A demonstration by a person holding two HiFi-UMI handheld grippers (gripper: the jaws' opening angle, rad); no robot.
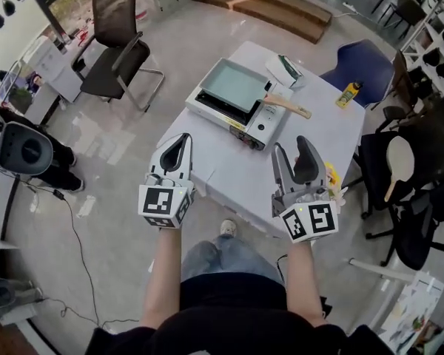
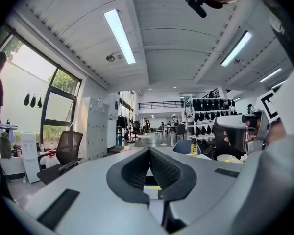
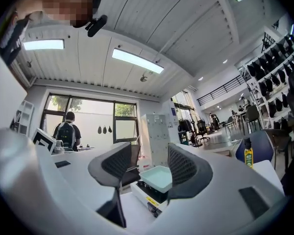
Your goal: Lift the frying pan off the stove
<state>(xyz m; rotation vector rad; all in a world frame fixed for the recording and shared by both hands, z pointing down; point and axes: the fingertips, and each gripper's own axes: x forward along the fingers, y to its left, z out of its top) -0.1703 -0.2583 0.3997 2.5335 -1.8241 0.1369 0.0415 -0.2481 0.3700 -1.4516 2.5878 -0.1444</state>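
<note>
Two grippers: one in each of the person's hands, held side by side in the air, both pointing toward the table [image 1: 318, 135]
Left gripper [image 1: 180, 145] [image 2: 149, 153]: jaws pressed together at the tips, nothing between them
Right gripper [image 1: 290, 149] [image 3: 149, 156]: jaws spread wide, nothing pinched; in the right gripper view the pan shows far off through the gap, untouched
Frying pan [image 1: 233, 85] [image 3: 158, 176]: square, pale green, sitting flat on the stove, ahead of both grippers and well apart from their tips, roughly between the lines they point along
Pan handle [image 1: 288, 106]: wooden, sticking out from the pan on the right gripper's side, beyond that gripper's tips
Stove [image 1: 263, 124] [image 3: 146, 194]: white portable burner under the pan, its front panel the part nearest the right gripper
Bottle [image 1: 348, 93] [image 3: 248, 155]: yellow, upright on the table, ahead and to the outer side of the right gripper, apart from the stove
Black chair [image 1: 118, 39] [image 2: 68, 148]: on the floor far ahead and to the outer side of the left gripper
Blue chair [image 1: 366, 61]: beyond the table's far edge, past the bottle on the right gripper's side
</note>
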